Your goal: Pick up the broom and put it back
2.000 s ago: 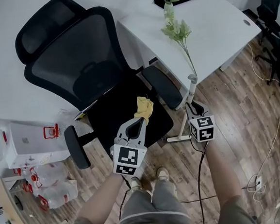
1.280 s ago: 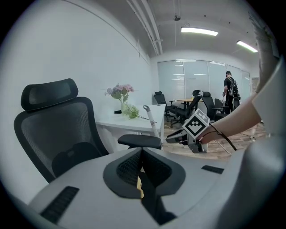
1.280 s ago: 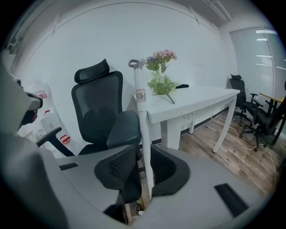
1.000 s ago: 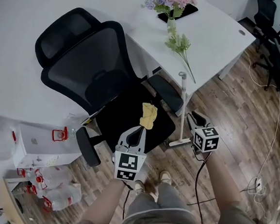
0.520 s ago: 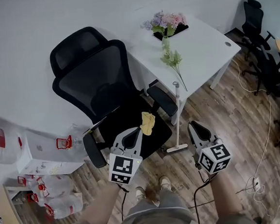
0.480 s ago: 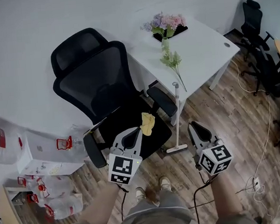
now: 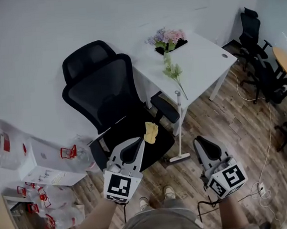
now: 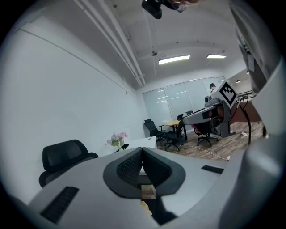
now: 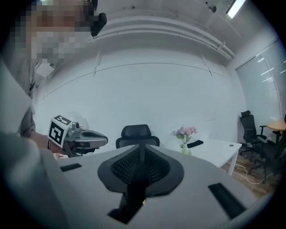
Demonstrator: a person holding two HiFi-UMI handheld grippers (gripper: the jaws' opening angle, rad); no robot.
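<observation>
The broom (image 7: 179,123) has a white handle and stands upright with its head (image 7: 179,157) on the wood floor, leaning by the white table's (image 7: 204,64) front edge next to the chair's armrest. No gripper touches it. My right gripper (image 7: 202,142) hangs to the right of the broom head; its jaws have just been closing, stand shut, and nothing is between them (image 9: 143,150). My left gripper (image 7: 136,143) is over the chair seat, shut and empty (image 8: 142,152). The broom does not show in either gripper view.
A black office chair (image 7: 106,90) stands left of the broom with a yellow cloth (image 7: 150,132) on its seat. A flower vase (image 7: 166,39) stands on the table. Boxes and water bottles (image 7: 43,162) lie at the left, cables (image 7: 267,135) and more chairs (image 7: 250,27) at the right.
The right gripper has drawn away from the broom handle, which stays leaning at the table. Both grippers have come up and back, and more of the room shows.
</observation>
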